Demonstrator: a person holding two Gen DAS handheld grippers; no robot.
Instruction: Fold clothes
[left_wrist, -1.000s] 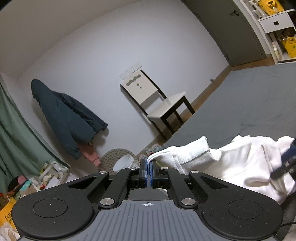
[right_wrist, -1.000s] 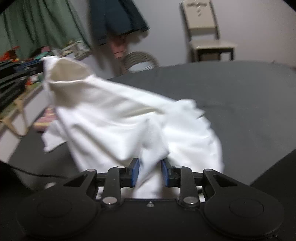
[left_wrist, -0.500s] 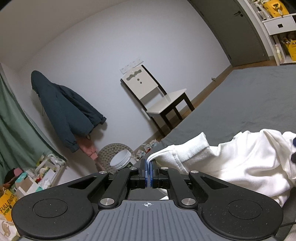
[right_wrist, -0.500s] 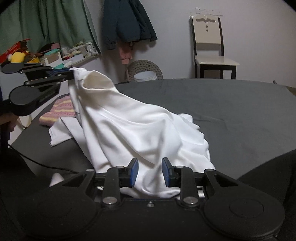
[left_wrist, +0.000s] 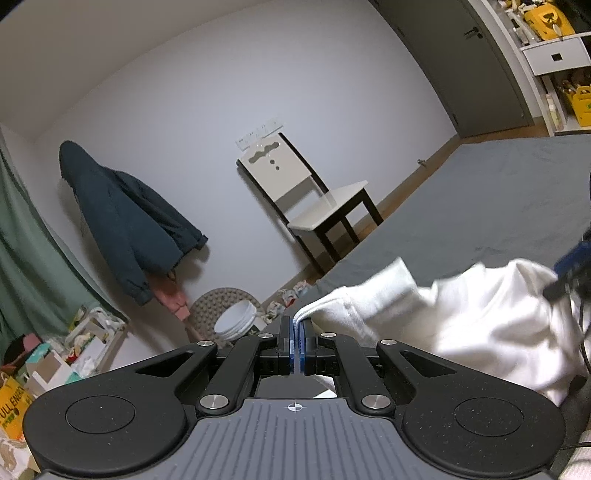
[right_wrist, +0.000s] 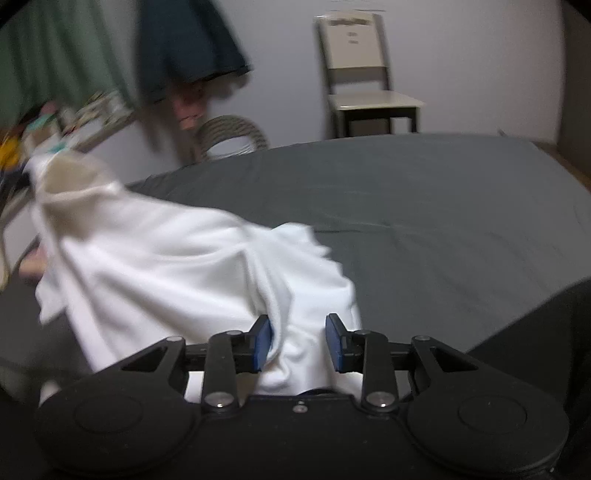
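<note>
A white sweatshirt (left_wrist: 461, 317) is lifted off the grey bed (left_wrist: 498, 192). My left gripper (left_wrist: 296, 341) is shut on a ribbed edge of it, and the cloth trails off to the right. In the right wrist view the same white sweatshirt (right_wrist: 177, 266) hangs in a slack sheet from the upper left down to my right gripper (right_wrist: 298, 341). That gripper is open, with a fold of the cloth lying between its blue pads (right_wrist: 263, 341). One blue-padded finger of the right gripper (left_wrist: 570, 264) shows at the right edge of the left wrist view.
The grey bed (right_wrist: 424, 206) stretches wide beyond the sweatshirt. A white chair (left_wrist: 306, 195) stands against the far wall. A dark jacket (left_wrist: 125, 221) hangs on the wall, with a round woven basket (left_wrist: 225, 306) below it. Green curtain and cluttered boxes (left_wrist: 44, 362) lie at left.
The right gripper has swung with blur, and the sweatshirt's hanging sheet has dropped lower and slacker. The left gripper keeps its hold on the ribbed edge and has barely moved.
</note>
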